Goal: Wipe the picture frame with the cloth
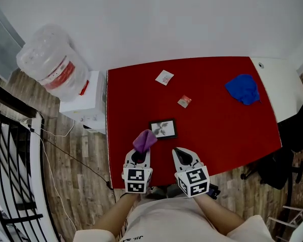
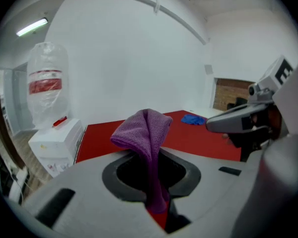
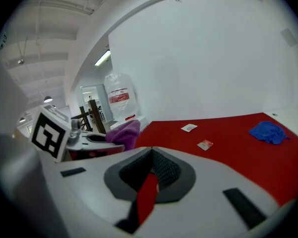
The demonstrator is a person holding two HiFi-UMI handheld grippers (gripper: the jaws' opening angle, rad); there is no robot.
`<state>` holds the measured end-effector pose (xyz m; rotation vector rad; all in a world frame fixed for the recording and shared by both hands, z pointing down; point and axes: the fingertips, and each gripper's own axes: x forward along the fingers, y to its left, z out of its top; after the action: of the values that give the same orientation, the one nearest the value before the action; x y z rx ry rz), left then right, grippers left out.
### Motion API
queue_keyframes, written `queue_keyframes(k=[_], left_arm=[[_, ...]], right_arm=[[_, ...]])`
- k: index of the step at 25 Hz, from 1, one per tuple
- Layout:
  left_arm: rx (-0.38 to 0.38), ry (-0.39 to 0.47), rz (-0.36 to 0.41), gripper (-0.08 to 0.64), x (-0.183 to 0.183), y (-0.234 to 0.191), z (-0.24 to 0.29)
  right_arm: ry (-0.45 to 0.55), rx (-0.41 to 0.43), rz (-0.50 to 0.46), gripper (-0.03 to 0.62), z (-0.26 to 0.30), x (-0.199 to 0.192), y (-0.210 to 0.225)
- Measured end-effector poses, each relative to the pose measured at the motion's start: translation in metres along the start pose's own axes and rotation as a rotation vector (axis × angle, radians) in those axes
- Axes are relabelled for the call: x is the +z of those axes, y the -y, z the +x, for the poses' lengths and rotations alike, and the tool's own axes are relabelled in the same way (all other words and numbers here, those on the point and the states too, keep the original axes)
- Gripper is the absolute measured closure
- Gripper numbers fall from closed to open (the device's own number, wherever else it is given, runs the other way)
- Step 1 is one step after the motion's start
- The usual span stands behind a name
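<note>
Far left, off the tabletop: a water bottle (image 1: 53, 62) stands on a white dispenser (image 1: 86, 105) on the floor. The red tabletop (image 1: 217, 130) fills the centre.

Near edge, left: the left tool (image 1: 140, 152) has its jaws clamped on a purple cloth (image 1: 144, 140), which bunches up above the tips and hangs down between them. The cloth sits just beside the near left corner of the frame (image 1: 163, 128); contact cannot be confirmed. The frame lies flat, just beyond the two tools.

Right of it, the right tool (image 1: 178, 150) has its jaws drawn together at the tips, with nothing held.

Farther off lie two small packets (image 1: 164, 77) (image 1: 184, 101). Far right, a blue cloth (image 1: 243, 88) lies crumpled, well apart from the frame.
</note>
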<state>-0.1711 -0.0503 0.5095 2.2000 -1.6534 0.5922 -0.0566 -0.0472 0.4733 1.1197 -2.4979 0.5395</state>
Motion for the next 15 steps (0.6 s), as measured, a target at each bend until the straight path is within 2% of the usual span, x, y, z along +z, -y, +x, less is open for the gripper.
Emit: queue_keyframes(k=[3, 9, 13, 15], left_arm=[[-0.056, -0.064, 0.184, 0.503, -0.017, -0.004, 0.043], [-0.144, -0.201, 0.356, 0.503, -0.049, -0.016, 0.108], [-0.168, -0.293, 0.559, 0.503, -0.065, -0.026, 0.141], [-0.177, -0.329, 0.633, 0.503, -0.068, -0.031, 0.157]], right_arm=[[-0.005, -0.008, 0.014, 0.589, 0.005, -0.004, 0.006], [-0.022, -0.003, 0.044, 0.589, 0.010, -0.015, 0.003], [-0.036, -0.008, 0.073, 0.589, 0.013, -0.026, 0.005], [-0.046, -0.010, 0.083, 0.589, 0.016, -0.032, 0.007]])
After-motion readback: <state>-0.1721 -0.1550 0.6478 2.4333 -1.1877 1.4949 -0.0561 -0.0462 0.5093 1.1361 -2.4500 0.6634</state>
